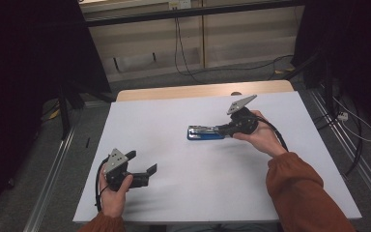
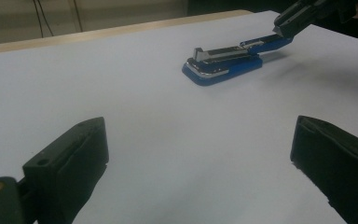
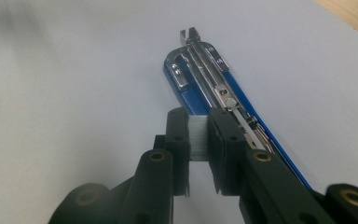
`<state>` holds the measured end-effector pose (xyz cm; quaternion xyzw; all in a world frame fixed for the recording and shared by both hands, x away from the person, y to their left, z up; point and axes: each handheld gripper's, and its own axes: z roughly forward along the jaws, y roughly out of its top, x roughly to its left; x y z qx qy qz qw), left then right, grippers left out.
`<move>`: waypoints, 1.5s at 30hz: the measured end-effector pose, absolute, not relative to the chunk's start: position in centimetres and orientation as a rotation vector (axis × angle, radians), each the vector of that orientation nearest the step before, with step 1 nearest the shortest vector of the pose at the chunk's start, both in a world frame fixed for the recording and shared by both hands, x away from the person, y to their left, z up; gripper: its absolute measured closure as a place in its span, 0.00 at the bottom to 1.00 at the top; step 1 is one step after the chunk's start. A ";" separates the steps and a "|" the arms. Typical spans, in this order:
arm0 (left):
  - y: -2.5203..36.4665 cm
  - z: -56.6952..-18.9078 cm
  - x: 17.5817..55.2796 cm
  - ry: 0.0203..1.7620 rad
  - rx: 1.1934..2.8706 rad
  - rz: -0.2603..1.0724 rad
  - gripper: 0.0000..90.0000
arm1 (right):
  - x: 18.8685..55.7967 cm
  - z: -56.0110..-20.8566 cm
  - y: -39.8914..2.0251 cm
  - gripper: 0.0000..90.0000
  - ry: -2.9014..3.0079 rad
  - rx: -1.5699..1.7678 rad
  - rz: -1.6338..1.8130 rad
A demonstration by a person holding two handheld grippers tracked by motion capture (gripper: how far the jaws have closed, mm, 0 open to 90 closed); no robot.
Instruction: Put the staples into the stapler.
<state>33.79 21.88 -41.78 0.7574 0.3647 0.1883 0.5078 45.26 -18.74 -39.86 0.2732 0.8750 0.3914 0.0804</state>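
Observation:
A blue stapler lies near the middle of the white table, its top swung open and its metal staple channel bared. My right gripper reaches in from the right, over the stapler's rear end. Its jaws are shut on a small silvery strip of staples, held just above and beside the channel. In the left gripper view the stapler lies far ahead, with the other gripper at its raised end. My left gripper rests near the front left of the table, open, with nothing between its fingers.
The white tabletop has a wooden strip along its far edge. Cables trail over the grey floor beyond it. Dark curtains hang at both sides. An orange sleeve comes in at the lower right.

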 end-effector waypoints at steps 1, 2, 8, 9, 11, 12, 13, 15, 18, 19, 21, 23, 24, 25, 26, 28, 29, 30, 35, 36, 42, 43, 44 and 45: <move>21.9 -41.8 33.8 0.879 1.826 0.455 0.05 | 45.3 -39.9 -18.6 0.88 2.617 0.818 1.174; 21.9 -41.7 33.8 0.874 1.829 0.460 0.05 | 45.5 -40.1 -18.5 0.88 2.615 0.820 1.176; 22.0 -41.7 33.8 0.887 1.812 0.471 0.05 | 46.2 -39.9 -17.6 0.88 2.627 0.813 1.173; 22.0 -41.7 33.7 0.891 1.811 0.472 0.05 | 46.3 -39.7 -17.4 0.88 2.626 0.803 1.177; 22.0 -41.7 33.7 0.887 1.812 0.471 0.05 | 46.5 -39.6 -17.0 0.88 2.625 0.790 1.180; 22.0 -41.7 33.7 0.888 1.812 0.470 0.05 | 46.6 -39.5 -16.8 0.88 2.624 0.787 1.181; 22.0 -41.7 33.7 0.887 1.813 0.470 0.05 | 46.8 -39.5 -16.5 0.88 2.626 0.789 1.185; 22.0 -41.7 33.7 0.886 1.814 0.469 0.05 | 47.1 -39.4 -16.1 0.88 2.625 0.784 1.183; 22.0 -41.7 33.7 0.886 1.812 0.467 0.05 | 47.5 -39.3 -15.4 0.88 2.630 0.779 1.179; 22.0 -41.7 33.8 0.886 1.816 0.467 0.05 | 47.7 -39.2 -15.2 0.88 2.635 0.775 1.177; 22.0 -41.7 33.8 0.884 1.818 0.466 0.05 | 47.9 -39.1 -14.7 0.88 2.637 0.774 1.175; 22.0 -41.7 33.7 0.886 1.813 0.469 0.05 | 48.2 -39.0 -14.2 0.88 2.638 0.762 1.182; 22.1 -41.7 33.7 0.886 1.808 0.468 0.05 | 48.2 -39.0 -13.9 0.88 2.640 0.760 1.182; 22.1 -41.7 33.8 0.890 1.810 0.469 0.05 | 48.3 -39.1 -13.7 0.88 2.647 0.749 1.175; 22.1 -41.7 33.8 0.892 1.811 0.468 0.05 | 48.5 -39.2 -13.5 0.88 2.646 0.747 1.171; 22.1 -41.7 33.7 0.889 1.810 0.466 0.05 | 48.7 -39.3 -13.2 0.88 2.649 0.745 1.158; 22.1 -41.7 33.7 0.884 1.809 0.466 0.05 | 48.8 -39.3 -13.0 0.88 2.647 0.742 1.154; 22.1 -41.7 33.7 0.884 1.809 0.465 0.05 | 48.9 -39.4 -12.9 0.88 2.647 0.737 1.157; 22.1 -41.7 33.7 0.887 1.810 0.462 0.05 | 49.6 -39.5 -12.5 0.88 2.645 0.701 1.151; 22.0 -41.7 33.7 0.886 1.808 0.462 0.05 | 49.7 -39.5 -12.5 0.88 2.647 0.704 1.148; 22.1 -41.7 33.8 0.886 1.812 0.462 0.05 | 50.4 -39.9 -12.3 0.88 2.662 0.693 1.149; 22.1 -41.7 33.8 0.886 1.812 0.463 0.05 | 50.4 -39.9 -12.3 0.88 2.659 0.697 1.151; 22.1 -41.7 33.7 0.887 1.812 0.462 0.05 | 50.6 -39.9 -12.3 0.88 2.659 0.697 1.154; 22.1 -41.7 33.7 0.887 1.812 0.461 0.05 | 50.7 -39.9 -12.2 0.88 2.663 0.689 1.148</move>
